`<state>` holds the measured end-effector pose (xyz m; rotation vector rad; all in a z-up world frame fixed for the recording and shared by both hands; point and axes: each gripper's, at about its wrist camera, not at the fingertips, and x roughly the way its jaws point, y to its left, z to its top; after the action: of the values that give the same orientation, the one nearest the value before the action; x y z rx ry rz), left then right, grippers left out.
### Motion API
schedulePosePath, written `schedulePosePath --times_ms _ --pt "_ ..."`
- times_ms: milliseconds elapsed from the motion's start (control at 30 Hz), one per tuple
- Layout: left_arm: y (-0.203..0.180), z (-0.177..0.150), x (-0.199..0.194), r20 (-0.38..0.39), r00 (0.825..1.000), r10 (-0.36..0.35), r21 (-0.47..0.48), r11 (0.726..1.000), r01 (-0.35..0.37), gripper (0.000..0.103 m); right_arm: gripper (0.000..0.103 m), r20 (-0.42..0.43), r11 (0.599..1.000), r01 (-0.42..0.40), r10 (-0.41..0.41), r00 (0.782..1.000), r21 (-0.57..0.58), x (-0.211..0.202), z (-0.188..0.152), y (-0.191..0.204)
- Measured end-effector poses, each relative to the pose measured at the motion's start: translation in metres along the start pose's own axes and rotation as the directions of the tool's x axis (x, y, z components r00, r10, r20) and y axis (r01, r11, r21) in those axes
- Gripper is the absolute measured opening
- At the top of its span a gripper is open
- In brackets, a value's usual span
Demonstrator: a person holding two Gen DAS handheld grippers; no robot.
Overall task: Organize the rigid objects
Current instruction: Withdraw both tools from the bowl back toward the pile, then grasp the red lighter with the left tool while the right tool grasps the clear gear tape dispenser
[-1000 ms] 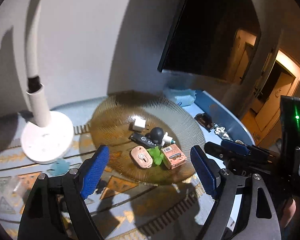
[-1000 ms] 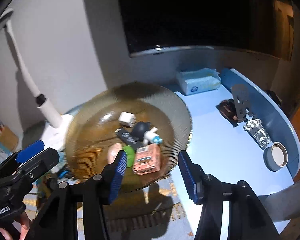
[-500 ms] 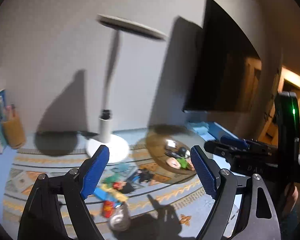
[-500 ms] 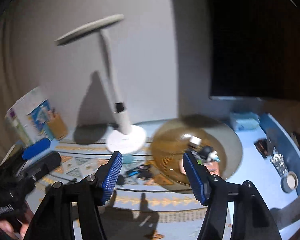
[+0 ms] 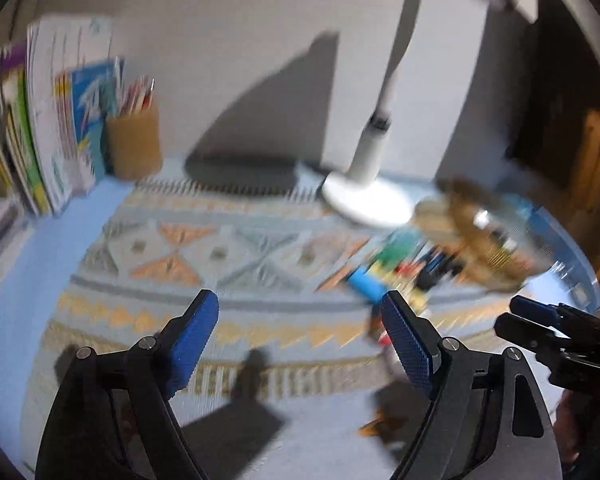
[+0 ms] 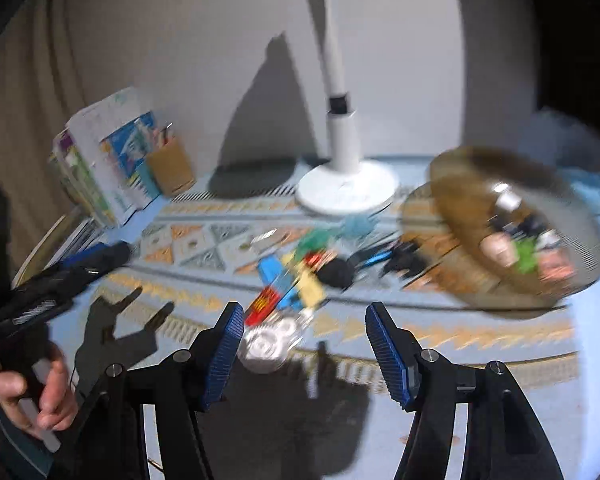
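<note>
- On the patterned mat (image 6: 204, 248) that covers the middle of the bench (image 6: 580, 380), a heap of small rigid objects (image 6: 300, 280) lies loose, between the lamp base (image 6: 346, 192) and the near edge.
- Toward the right edge, the amber dish (image 6: 460, 176) already carries several sorted pieces.
- Directly ahead of the right hand-held gripper (image 6: 302, 344), the heap sits just beyond its tips; both jaws stand apart and empty.
- Further left, the left hand-held gripper (image 5: 296, 336) is wide open and empty; the heap lies to its right, so I judge the right one nearer.
</note>
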<state>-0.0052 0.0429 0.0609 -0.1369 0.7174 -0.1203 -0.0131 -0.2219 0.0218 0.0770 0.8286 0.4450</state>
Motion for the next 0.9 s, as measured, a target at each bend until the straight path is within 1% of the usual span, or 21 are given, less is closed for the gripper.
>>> schedulePosePath --times_ms 133,200,300,333,433,467,533,567,667,700,733,767,833,900 --pt "0.010 -0.020 0.023 -0.076 0.997 -0.005 -0.010 1.000 0.004 0.082 0.062 -0.084 0.998 -0.036 0.040 0.996 0.044 0.032 -0.024 -0.008" --pt "0.011 -0.022 0.030 -0.109 0.994 -0.025 -0.015 1.000 0.024 0.082 0.062 -0.111 0.999 -0.027 0.031 0.993 0.039 0.040 -0.030 -0.007" --pt "0.012 -0.022 0.028 -0.098 0.994 -0.046 -0.019 0.999 0.044 0.082 0.062 -0.105 1.000 -0.015 0.016 0.994 0.017 0.038 -0.030 0.001" --pt "0.012 -0.022 0.028 -0.105 0.993 -0.054 -0.021 0.998 0.052 0.082 0.062 -0.112 1.000 -0.020 0.022 0.994 0.016 0.038 -0.031 0.005" --pt "0.011 -0.023 0.026 -0.098 0.993 -0.064 -0.022 0.998 0.062 0.082 0.063 -0.130 0.997 -0.072 0.075 0.989 0.032 0.044 -0.033 0.021" --pt "0.011 -0.023 0.026 -0.097 0.993 -0.067 -0.021 0.998 0.066 0.082 0.063 -0.130 0.997 -0.069 0.072 0.989 0.032 0.048 -0.032 0.029" --pt "0.010 -0.023 0.025 -0.097 0.993 -0.075 -0.015 0.997 0.074 0.082 0.063 -0.157 1.000 0.009 -0.008 0.988 0.008 0.060 -0.029 0.045" --pt "0.009 -0.023 0.025 -0.098 0.992 -0.077 -0.013 0.997 0.076 0.082 0.063 -0.166 0.999 0.035 -0.035 0.985 -0.002 0.065 -0.028 0.049" --pt "0.007 -0.021 0.026 -0.106 0.990 -0.092 -0.004 0.996 0.093 0.082 0.062 -0.174 0.987 0.154 -0.160 0.972 -0.047 0.075 -0.025 0.057" --pt "0.006 -0.020 0.026 -0.112 0.989 -0.096 0.004 0.995 0.097 0.082 0.061 -0.174 0.983 0.174 -0.180 0.968 -0.053 0.077 -0.024 0.057" --pt "0.005 -0.019 0.027 -0.120 0.988 -0.102 0.010 0.995 0.104 0.082 0.058 -0.170 0.982 0.182 -0.188 0.967 -0.053 0.076 -0.024 0.056" --pt "0.003 -0.018 0.028 -0.133 0.984 -0.117 0.016 0.993 0.120 0.082 0.052 -0.168 0.982 0.182 -0.188 0.968 -0.051 0.076 -0.024 0.054" --pt "-0.002 -0.014 0.031 -0.151 0.977 -0.151 0.020 0.988 0.156 0.082 0.051 -0.171 0.984 0.174 -0.179 0.969 -0.040 0.073 -0.023 0.049" --pt "-0.009 -0.009 0.036 -0.174 0.965 -0.197 0.023 0.979 0.204 0.082 0.050 -0.176 0.983 0.182 -0.181 0.967 -0.012 0.068 -0.024 0.038"
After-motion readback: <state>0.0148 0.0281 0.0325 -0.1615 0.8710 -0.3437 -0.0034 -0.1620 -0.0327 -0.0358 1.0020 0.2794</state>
